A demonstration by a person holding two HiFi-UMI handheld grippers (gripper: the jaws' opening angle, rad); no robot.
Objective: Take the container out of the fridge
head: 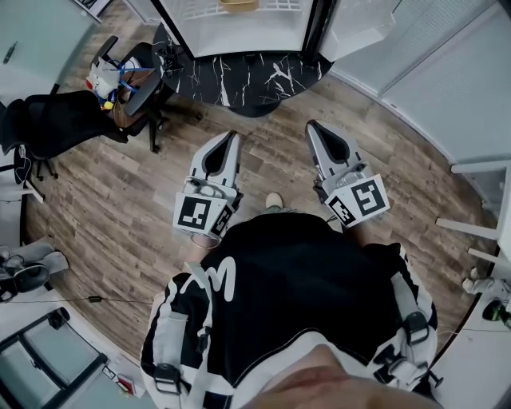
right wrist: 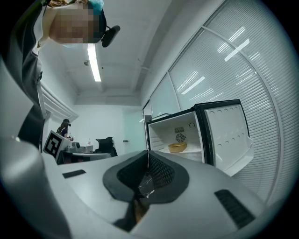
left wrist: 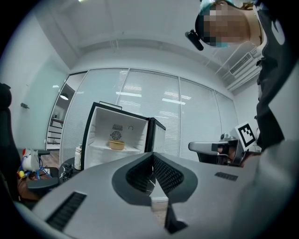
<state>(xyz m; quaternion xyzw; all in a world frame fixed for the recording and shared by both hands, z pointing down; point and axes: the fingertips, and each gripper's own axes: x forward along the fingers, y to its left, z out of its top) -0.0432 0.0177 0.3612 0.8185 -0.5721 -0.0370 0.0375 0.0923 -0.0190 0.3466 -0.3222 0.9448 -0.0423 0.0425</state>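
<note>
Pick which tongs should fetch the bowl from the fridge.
Left, probably: left tongs line up with the bowl; right tongs sit off toward the open door. Both shut, empty.

Bright, even indoor light, glaring ceiling strip lamp, fisheye warping, dark vignetted corners.
</note>
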